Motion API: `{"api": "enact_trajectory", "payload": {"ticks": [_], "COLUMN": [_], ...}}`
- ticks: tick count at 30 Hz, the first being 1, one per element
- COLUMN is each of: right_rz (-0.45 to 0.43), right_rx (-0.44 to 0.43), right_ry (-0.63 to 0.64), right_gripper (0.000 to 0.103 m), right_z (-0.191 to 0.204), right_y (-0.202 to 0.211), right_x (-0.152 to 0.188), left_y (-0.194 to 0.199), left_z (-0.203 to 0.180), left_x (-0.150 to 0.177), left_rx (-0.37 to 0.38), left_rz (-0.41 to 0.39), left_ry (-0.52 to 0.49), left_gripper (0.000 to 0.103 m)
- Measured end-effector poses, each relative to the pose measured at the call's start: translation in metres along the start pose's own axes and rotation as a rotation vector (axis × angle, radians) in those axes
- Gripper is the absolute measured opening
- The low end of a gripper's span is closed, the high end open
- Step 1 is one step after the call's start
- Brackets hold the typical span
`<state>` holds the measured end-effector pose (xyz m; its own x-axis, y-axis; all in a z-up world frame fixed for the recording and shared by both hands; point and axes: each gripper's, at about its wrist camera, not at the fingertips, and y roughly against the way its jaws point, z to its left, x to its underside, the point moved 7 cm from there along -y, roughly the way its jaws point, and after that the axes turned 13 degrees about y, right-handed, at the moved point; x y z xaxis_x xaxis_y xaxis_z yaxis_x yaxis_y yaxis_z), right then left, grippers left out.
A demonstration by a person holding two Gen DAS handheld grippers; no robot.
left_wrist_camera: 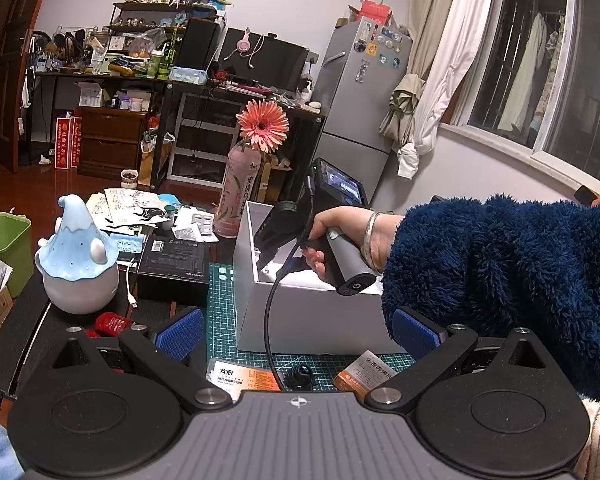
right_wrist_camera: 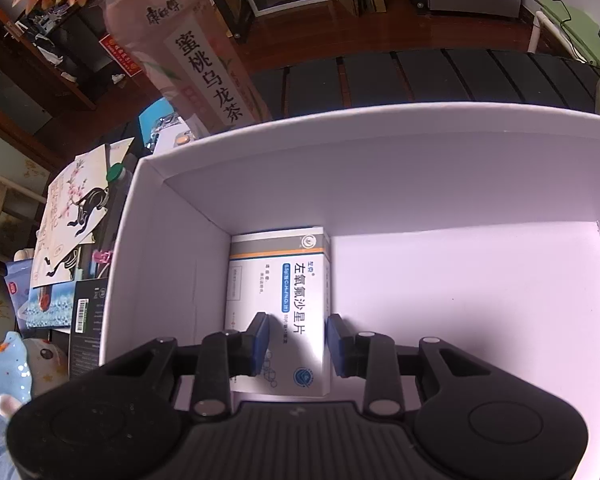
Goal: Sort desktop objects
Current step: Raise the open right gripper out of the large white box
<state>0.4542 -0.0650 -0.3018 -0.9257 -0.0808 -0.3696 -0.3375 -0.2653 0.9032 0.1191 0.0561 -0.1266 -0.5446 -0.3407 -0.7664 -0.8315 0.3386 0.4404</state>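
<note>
Bottle (right_wrist_camera: 188,52) flanks white box (right_wrist_camera: 380,168); right gripper (right_wrist_camera: 298,340) half-open over medicine carton (right_wrist_camera: 280,280); left gripper (left_wrist_camera: 298,328) wide, empty.

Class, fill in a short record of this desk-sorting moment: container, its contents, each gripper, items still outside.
container: open white cardboard box
contents: one white medicine carton lying flat by its left wall
right gripper: inside the box, blue pads either side of the carton's near end; grip unclear
left gripper: open, empty
still outside: orange-and-white medicine packets on the green cutting mat
</note>
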Motion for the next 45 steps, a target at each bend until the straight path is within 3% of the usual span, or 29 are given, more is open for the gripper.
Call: {"api": "enact_trajectory", "payload": {"ticks": [8,19,35,45], "right_rz": [-0.024,-0.087,-0.218,-0.306], "right_rx": [0.025,0.015,0.076,0.019], "right_ry": [0.009,0.037,0.269,0.306], "right_gripper": [0.031,0.032,0.032,0.033], "right_z": [-0.004,-0.010,-0.001,-0.002], "right_y": [0.008,0.055,0.139,0.206], "right_x": [-0.005,-0.003,0.054,0.098], "left_y": [-0.001,0.005,0.009,0.011], "left_z": [0.003,0.009,0.005,0.001], "left_x": [-0.001,-0.007,-0.007,-0.004], "left_rx": [0.011,0.045,0.018,-0.015], "left_rz": [-0.008,-0.039,-0.048,-0.040], "left_ry": [0.014,0.049,0.019,-0.009], "left_gripper": [0.102,0.102,0.102,0.102]}}
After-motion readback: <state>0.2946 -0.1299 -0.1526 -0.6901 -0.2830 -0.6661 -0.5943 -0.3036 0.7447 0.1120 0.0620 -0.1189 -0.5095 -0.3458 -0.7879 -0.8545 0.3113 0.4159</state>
